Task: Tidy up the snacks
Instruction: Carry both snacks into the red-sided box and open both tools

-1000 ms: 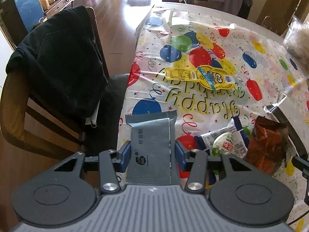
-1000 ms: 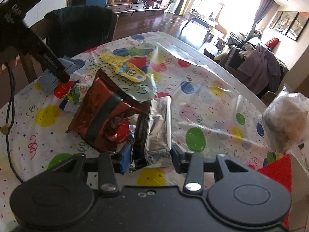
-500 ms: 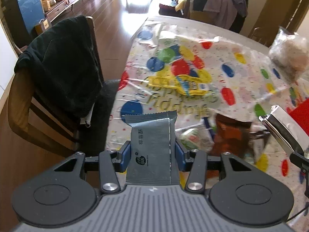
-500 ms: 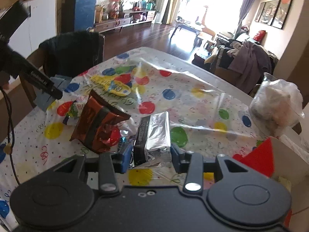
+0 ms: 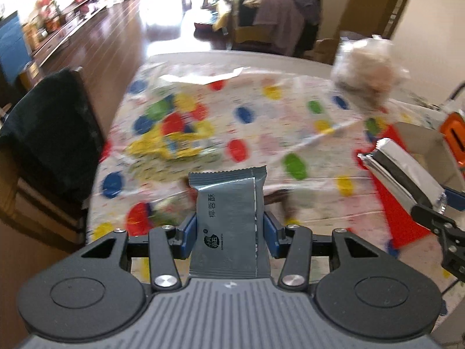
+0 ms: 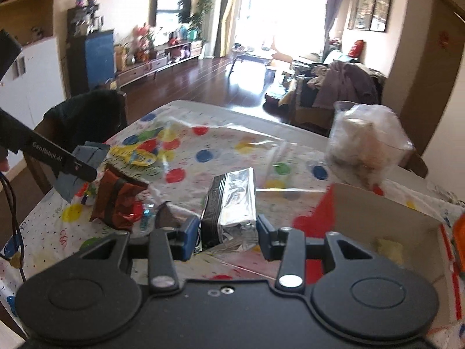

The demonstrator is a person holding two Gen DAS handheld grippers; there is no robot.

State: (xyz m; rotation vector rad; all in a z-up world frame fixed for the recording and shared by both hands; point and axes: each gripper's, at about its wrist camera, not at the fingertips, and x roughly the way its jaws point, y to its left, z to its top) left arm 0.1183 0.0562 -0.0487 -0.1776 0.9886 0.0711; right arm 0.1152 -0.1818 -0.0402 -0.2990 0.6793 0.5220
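Note:
My left gripper is shut on a grey snack packet and holds it above the table. It also shows at the left of the right wrist view. My right gripper is shut on a silver foil packet, held in the air near an open cardboard box with red flaps. The foil packet also shows at the right of the left wrist view. A red-brown snack bag and a yellow packet lie on the balloon tablecloth.
A clear plastic bag of food stands at the table's far right. A chair draped with a black garment stands at the table's left edge. An orange object sits beyond the box.
Both grippers have risen and swung to the right with their packets. The cardboard box has come into the right wrist view.

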